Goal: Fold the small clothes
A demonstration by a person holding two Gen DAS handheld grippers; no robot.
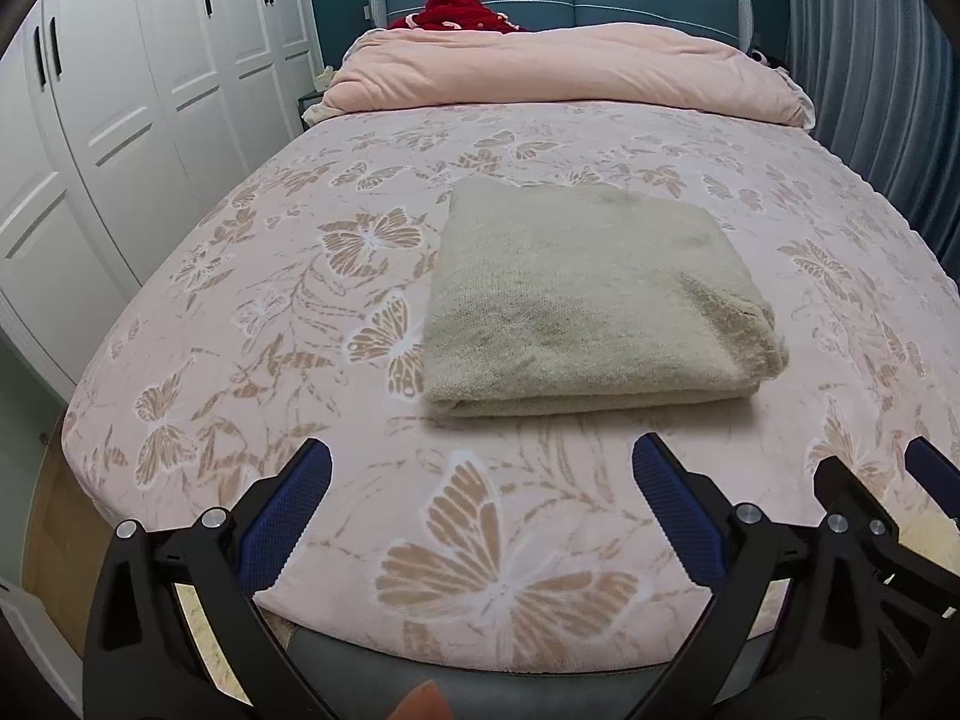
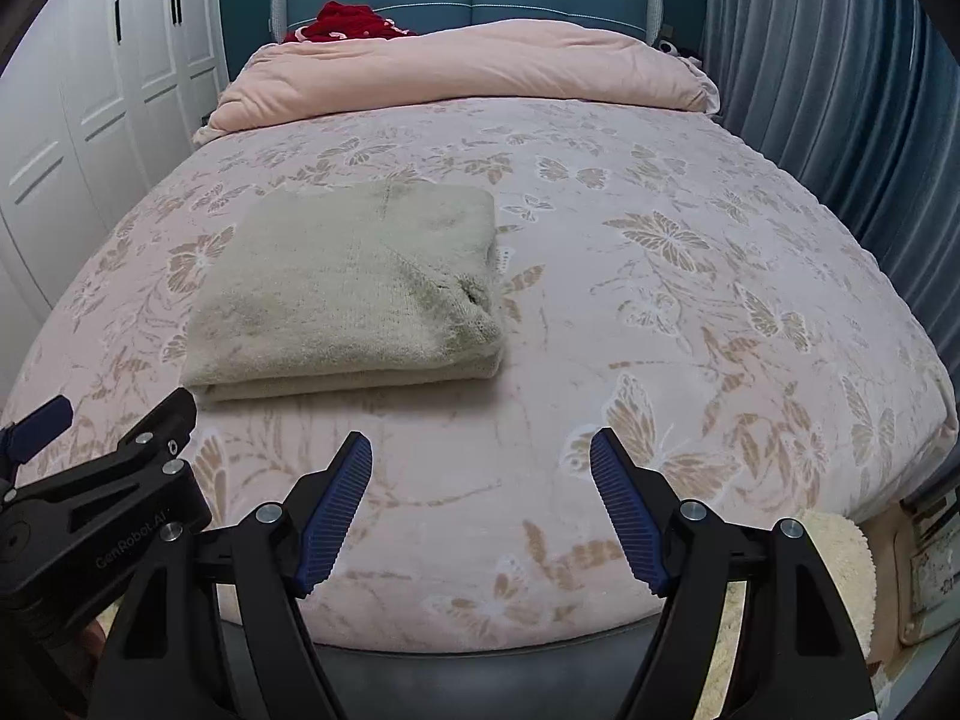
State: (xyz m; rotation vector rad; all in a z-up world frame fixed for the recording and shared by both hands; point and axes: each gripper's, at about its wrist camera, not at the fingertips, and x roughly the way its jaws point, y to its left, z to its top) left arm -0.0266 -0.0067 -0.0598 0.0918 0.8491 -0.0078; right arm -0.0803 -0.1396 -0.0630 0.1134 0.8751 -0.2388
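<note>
A beige knitted garment (image 1: 588, 306) lies folded into a thick rectangle on the pink butterfly-print bed (image 1: 288, 360). It also shows in the right wrist view (image 2: 354, 294), left of centre. My left gripper (image 1: 480, 462) is open and empty, held above the bed's near edge, short of the garment. My right gripper (image 2: 480, 456) is open and empty, to the right of the garment and short of it. The right gripper's body shows at the left wrist view's right edge (image 1: 870, 510); the left gripper's body shows at the right wrist view's left edge (image 2: 102, 492).
A rolled pink duvet (image 1: 564, 72) lies across the head of the bed with a red cloth (image 1: 462, 12) behind it. White wardrobes (image 1: 120, 120) stand on the left and blue curtains (image 2: 840, 90) on the right. A cream rug (image 2: 840, 546) lies on the floor at right.
</note>
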